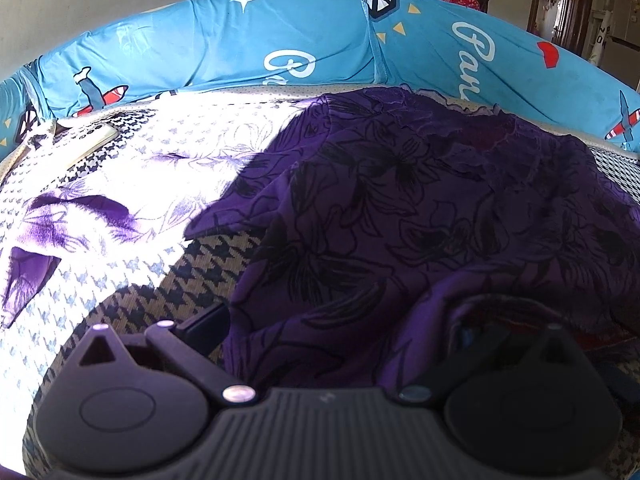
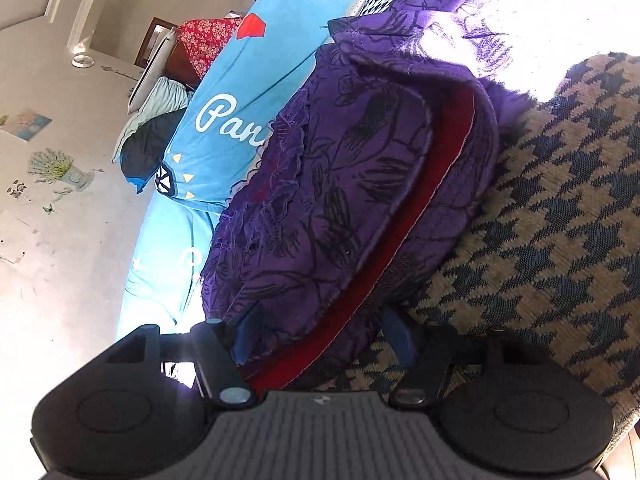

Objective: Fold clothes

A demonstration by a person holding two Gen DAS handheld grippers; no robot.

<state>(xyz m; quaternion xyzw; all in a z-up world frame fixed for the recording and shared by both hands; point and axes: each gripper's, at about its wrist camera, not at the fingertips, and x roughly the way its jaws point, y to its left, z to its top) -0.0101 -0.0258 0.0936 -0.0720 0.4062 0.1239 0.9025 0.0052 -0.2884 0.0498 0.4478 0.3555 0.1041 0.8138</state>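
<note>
A purple garment [image 1: 400, 200] with black flower outlines lies crumpled on a houndstooth cover [image 1: 208, 264]; its left part is washed out by sunlight. My left gripper [image 1: 340, 332] stands low at its near edge with the jaws wide apart. The cloth fills the gap and drapes over the right finger, while the left finger [image 1: 204, 322] shows bare beside the hem. In the right wrist view the purple garment [image 2: 340, 168] is a folded bundle with a red lining [image 2: 420, 200] along its edge. My right gripper [image 2: 320, 340] pinches this bundle's near end between its blue pads [image 2: 244, 340].
Blue printed cushions [image 1: 240, 44] with white lettering line the far edge of the houndstooth cover [image 2: 540, 220]. A pale flat object [image 1: 94, 140] lies at the far left by the cushions. Red flowered cloth [image 2: 204, 40] and other bedding sit behind them, beside a doorway [image 1: 568, 4].
</note>
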